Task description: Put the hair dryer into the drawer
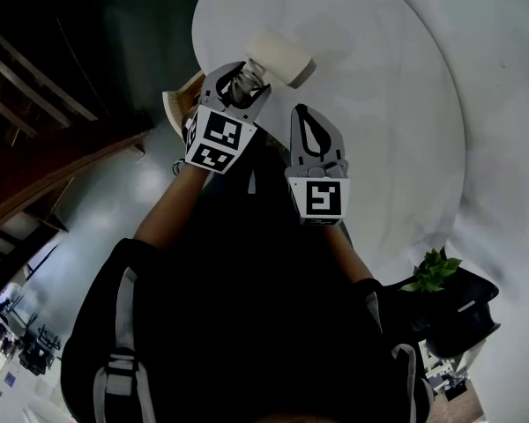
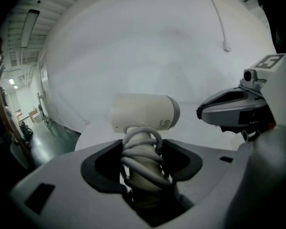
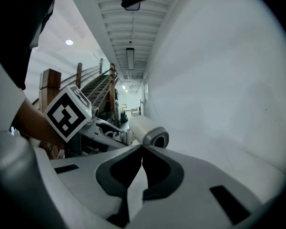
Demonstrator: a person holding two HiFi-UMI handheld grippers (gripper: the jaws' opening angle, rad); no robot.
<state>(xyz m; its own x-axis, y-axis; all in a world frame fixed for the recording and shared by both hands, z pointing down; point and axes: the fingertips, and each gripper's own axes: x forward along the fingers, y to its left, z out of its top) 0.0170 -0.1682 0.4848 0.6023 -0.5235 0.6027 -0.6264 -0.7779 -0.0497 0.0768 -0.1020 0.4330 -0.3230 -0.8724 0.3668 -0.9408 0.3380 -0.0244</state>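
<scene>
The cream hair dryer [image 1: 280,56] hangs in the air in front of a large white surface [image 1: 379,104], its grey cord wound round the handle. My left gripper [image 1: 245,79] is shut on that wrapped handle [image 2: 142,149], with the barrel [image 2: 143,111] lying crosswise above the jaws. To its right my right gripper [image 1: 301,113] is held level with it, a little apart from the dryer. Its jaws meet at the tips [image 3: 142,149] with nothing between them. From the right gripper view the dryer's open nozzle [image 3: 155,138] faces me just past the jaws.
A green plant [image 1: 432,270] in a dark pot stands at the lower right of the head view. A wooden staircase [image 3: 93,87] rises on the left, and a pale wooden edge [image 1: 178,104] shows below the left gripper. The person's dark torso fills the head view's bottom.
</scene>
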